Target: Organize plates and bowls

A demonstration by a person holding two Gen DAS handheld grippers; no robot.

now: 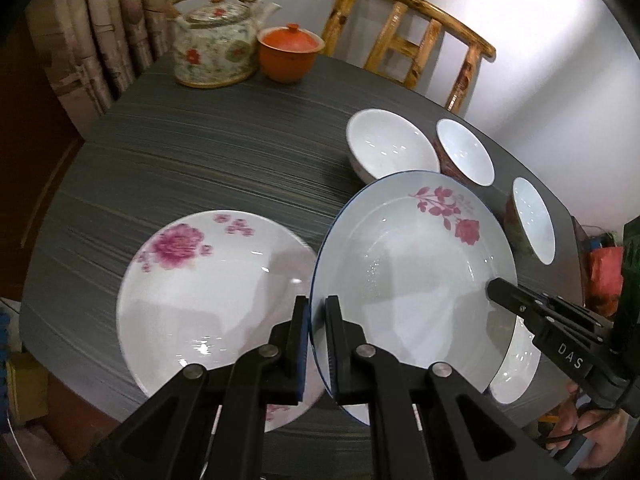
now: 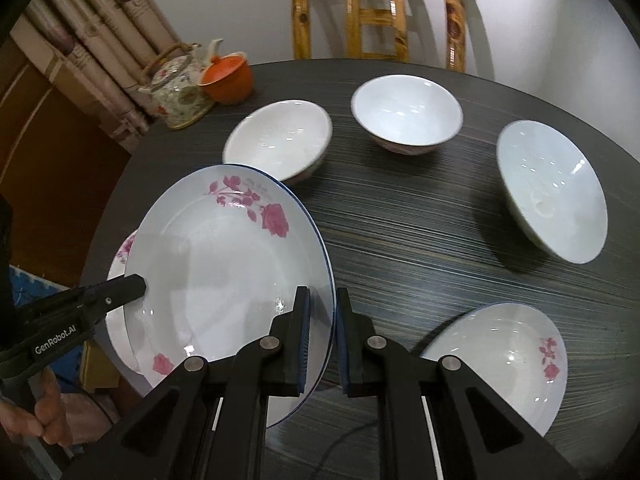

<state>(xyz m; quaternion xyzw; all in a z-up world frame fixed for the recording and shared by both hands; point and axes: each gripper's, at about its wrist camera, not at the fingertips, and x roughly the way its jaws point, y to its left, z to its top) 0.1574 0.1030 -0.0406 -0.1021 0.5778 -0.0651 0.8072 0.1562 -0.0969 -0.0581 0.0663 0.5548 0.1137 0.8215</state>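
A blue-rimmed white plate with a red rose (image 1: 412, 264) hangs tilted above the dark table, held from both sides. My left gripper (image 1: 318, 320) is shut on its left rim, and my right gripper (image 2: 323, 320) is shut on its right rim. Each gripper shows in the other's view: the right gripper (image 1: 495, 290) and the left gripper (image 2: 138, 284) both clamp the rose plate (image 2: 224, 272). A pink-peony plate (image 1: 208, 280) lies on the table to the left. A second rose plate (image 2: 504, 360) lies at the near right. Three white bowls (image 2: 280, 140) (image 2: 408, 112) (image 2: 552, 188) stand behind.
A floral teapot (image 1: 216, 40) and an orange lidded cup (image 1: 288, 52) stand at the table's far left. A bamboo chair (image 2: 380, 12) is behind the table (image 2: 400, 240). A person's hand (image 2: 44, 412) grips the left tool's handle. A curtain hangs at the far left.
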